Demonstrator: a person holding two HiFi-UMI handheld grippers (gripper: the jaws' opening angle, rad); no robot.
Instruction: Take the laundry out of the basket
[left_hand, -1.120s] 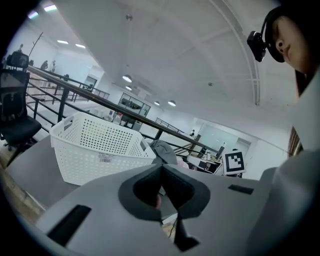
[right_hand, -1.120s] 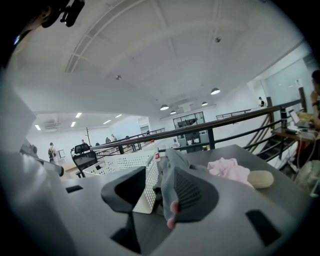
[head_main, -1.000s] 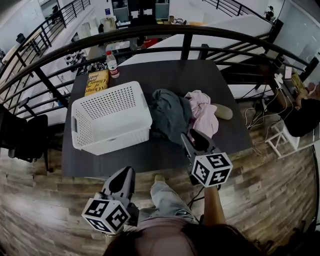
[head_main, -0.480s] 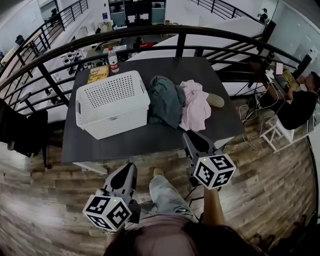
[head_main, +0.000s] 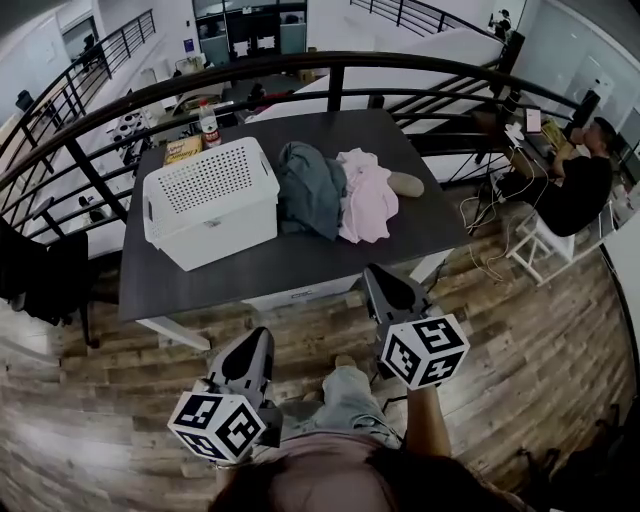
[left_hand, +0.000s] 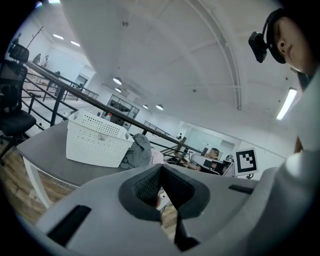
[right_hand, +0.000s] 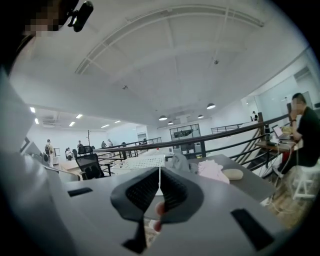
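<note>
The white perforated laundry basket stands on the left part of the dark table. To its right lie a grey-blue garment, a pink garment and a small beige item. The basket's inside is hidden from here. Both grippers hang over the wooden floor, short of the table's near edge. My left gripper is shut and empty. My right gripper has just been closing and is shut with nothing between its jaws. The basket and clothes show far ahead in both gripper views.
A water bottle and a yellow box sit at the table's far left corner. A black railing runs behind the table. A person sits at a desk at the right. A dark chair stands left.
Both grippers have drawn back from the table toward me, so the table and clothes now lie farther off. The right gripper, earlier over the table's near edge by the clothes, now hangs over the floor.
</note>
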